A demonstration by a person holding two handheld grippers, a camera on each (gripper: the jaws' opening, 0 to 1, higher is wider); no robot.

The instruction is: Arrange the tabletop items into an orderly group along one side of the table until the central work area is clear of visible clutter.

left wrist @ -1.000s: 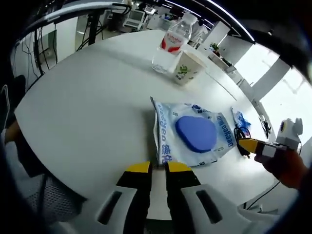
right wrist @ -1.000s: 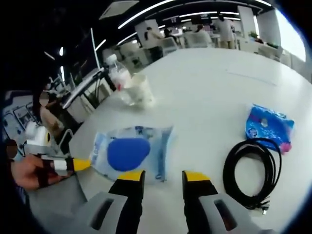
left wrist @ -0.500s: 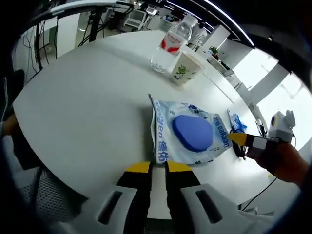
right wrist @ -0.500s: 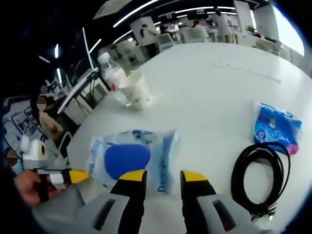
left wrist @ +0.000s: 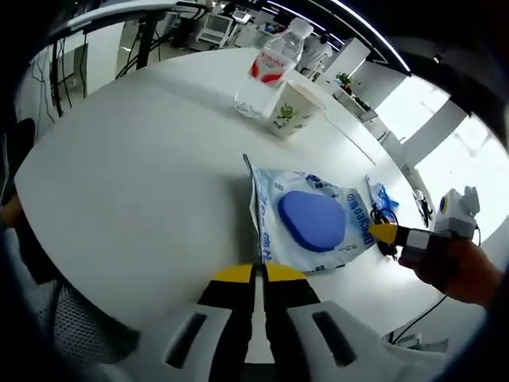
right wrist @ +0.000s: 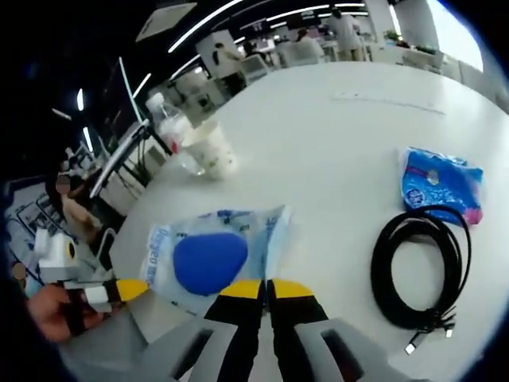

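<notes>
On the white table [left wrist: 135, 183], both the left gripper [left wrist: 256, 274] and right gripper [right wrist: 266, 288] clench opposite edges of the plastic pouch [left wrist: 310, 221]. Risk: uneven pulling may tear it or slip a grip.

Both views are bright and rather sharp in the middle. Long ceiling light strips [right wrist: 238, 36] give even light, and daylight from big windows [left wrist: 445, 151] is burnt out to white. The round white worktop [left wrist: 135, 183] shows soft, weak shadows. Straight lines bend strongly toward the margins, where the far room becomes slightly blurred.
</notes>
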